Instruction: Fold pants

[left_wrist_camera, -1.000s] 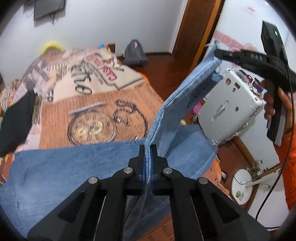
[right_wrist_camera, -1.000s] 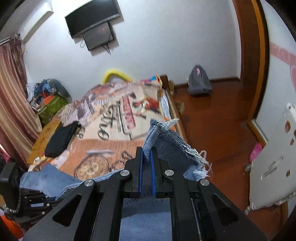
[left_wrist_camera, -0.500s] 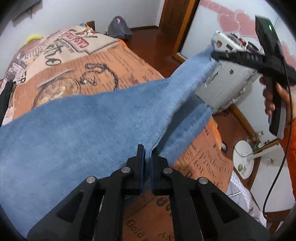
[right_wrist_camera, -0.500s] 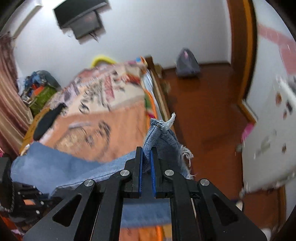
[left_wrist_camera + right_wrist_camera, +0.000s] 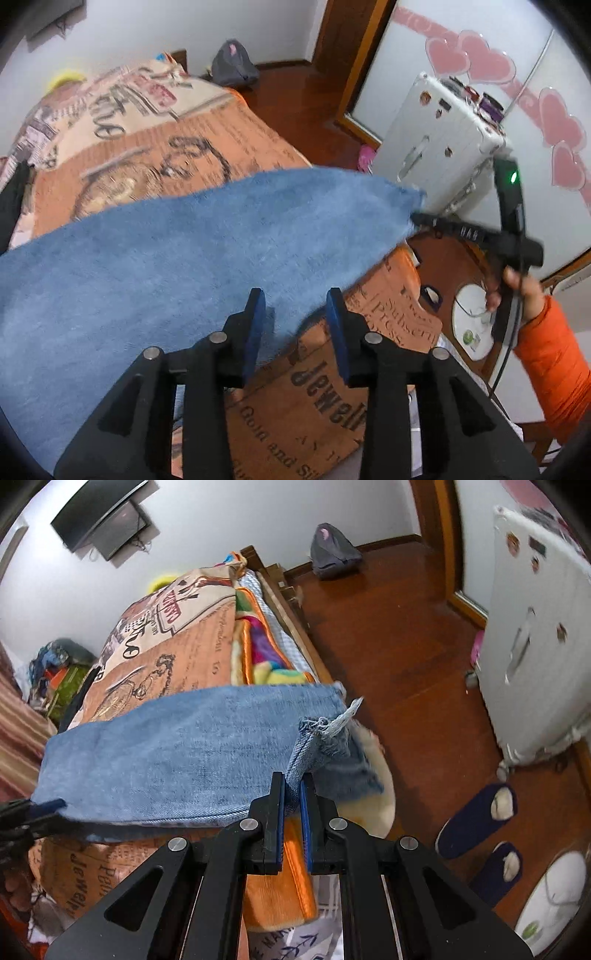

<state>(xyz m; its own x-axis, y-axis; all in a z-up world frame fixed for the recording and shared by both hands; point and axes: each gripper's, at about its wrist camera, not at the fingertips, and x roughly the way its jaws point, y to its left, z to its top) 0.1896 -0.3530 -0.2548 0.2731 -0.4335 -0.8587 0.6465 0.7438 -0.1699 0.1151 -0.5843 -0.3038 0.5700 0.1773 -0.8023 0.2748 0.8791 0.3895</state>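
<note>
Pants (image 5: 192,251) are a mid blue denim with a frayed, paler hem. Bed cover (image 5: 155,147) is orange and cream with a newspaper-style print in black lettering plus a bicycle drawing. Both grippers are black with blue pads (image 5: 281,812). Floor (image 5: 406,657) is reddish-brown wood, slippers (image 5: 476,819) navy.

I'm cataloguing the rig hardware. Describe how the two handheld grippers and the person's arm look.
Both are matte black plastic tools with angular triangular cut-outs, silver pivot pins and blue pads lining the jaws: the left gripper and the right gripper. Seen from the left camera, the right one has a pistol-style handle, white lettering along its bar, a green indicator light and a trailing black cable. The bare right hand wears an orange sleeve.
</note>
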